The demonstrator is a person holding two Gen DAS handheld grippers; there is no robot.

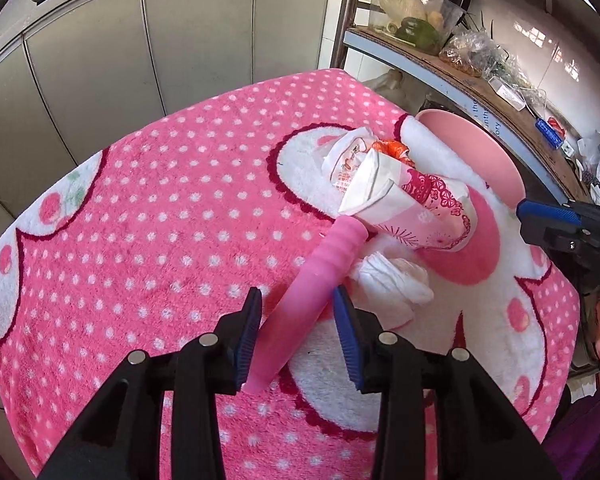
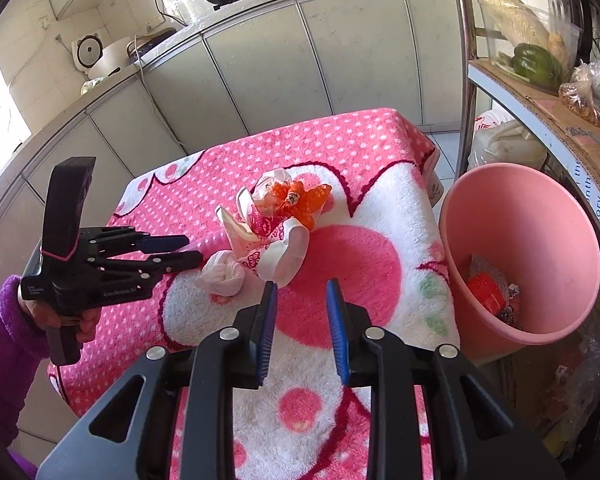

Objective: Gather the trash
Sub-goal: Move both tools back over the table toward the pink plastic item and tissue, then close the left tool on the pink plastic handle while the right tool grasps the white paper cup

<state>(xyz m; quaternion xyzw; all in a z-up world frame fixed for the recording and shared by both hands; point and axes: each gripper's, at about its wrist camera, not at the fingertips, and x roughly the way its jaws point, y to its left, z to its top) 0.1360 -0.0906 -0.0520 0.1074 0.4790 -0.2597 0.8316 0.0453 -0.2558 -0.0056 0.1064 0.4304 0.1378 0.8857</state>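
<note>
Left cam: left gripper [image 1: 296, 312] jaws spread, straddling the pink handle [image 1: 300, 300] w/o pinching it; trash pile [image 1: 396, 196] heaped near the table's far-right edge, ready to sweep off. Right cam: right gripper [image 2: 302, 296] part-open, empty, hanging back; pink bin [image 2: 520, 256] waits beside that edge.

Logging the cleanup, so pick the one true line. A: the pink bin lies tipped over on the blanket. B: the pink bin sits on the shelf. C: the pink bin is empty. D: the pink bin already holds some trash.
D: the pink bin stands beside the table with an orange item and other scraps at its bottom.
</note>
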